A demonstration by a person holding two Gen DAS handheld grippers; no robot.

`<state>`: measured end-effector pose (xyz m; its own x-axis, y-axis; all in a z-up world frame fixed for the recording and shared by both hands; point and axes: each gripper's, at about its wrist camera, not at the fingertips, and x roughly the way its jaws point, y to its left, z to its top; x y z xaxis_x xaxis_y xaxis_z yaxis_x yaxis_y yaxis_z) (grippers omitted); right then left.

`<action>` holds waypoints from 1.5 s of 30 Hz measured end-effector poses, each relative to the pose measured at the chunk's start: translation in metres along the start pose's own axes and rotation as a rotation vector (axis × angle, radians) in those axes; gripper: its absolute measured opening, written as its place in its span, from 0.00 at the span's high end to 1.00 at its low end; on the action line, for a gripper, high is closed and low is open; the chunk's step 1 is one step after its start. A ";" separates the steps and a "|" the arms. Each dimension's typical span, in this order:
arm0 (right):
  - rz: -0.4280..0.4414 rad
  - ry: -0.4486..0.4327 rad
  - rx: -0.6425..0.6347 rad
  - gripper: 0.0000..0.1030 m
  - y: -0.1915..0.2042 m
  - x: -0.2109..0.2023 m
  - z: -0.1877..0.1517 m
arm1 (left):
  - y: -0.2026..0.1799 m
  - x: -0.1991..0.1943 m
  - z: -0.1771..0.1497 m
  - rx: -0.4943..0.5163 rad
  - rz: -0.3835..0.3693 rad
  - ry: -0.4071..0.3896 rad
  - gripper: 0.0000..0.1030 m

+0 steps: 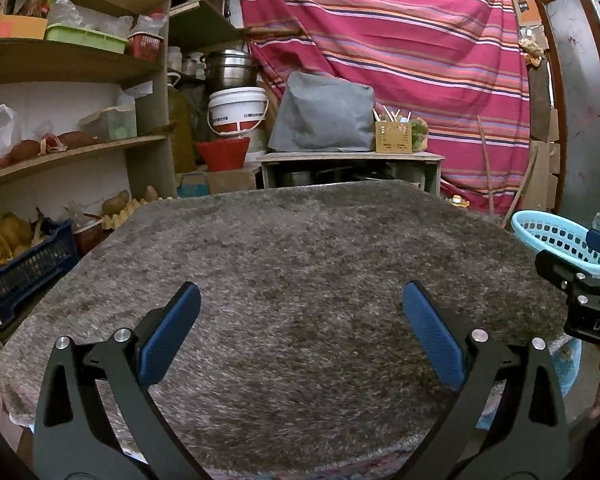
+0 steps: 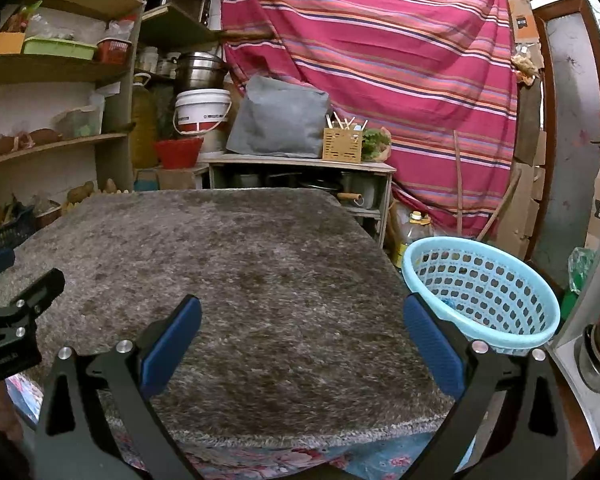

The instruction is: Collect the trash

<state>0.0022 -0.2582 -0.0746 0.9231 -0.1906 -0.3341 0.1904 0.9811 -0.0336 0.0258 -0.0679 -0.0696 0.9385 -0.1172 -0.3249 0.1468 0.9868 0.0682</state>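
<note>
Grey shaggy rug, light-blue basket beside, striped cloth behind; both tongs wide apart, empty.

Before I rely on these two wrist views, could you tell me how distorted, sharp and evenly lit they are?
Left wrist view: strong fisheye bending bows the wooden shelves and the grey shaggy rug; dark corner vignetting; the rug pile looks soft, slightly smeared. Right wrist view: same curvature; the light blue perforated plastic basket is fairly sharp; daylight blows out near the brown-framed door; no harsh shadows.

Basket right of rug, seemingly touching
</note>
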 end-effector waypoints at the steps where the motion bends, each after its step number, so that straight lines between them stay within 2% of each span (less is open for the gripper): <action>1: 0.001 0.002 -0.001 0.04 0.001 0.000 0.000 | 0.000 0.000 0.000 -0.001 0.002 -0.001 0.05; 45: 0.012 0.015 -0.015 0.04 0.001 0.002 -0.004 | 0.002 -0.002 0.000 0.003 0.034 0.002 0.05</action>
<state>0.0028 -0.2579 -0.0792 0.9201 -0.1787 -0.3486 0.1745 0.9837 -0.0437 0.0246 -0.0662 -0.0690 0.9423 -0.0829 -0.3243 0.1153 0.9900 0.0819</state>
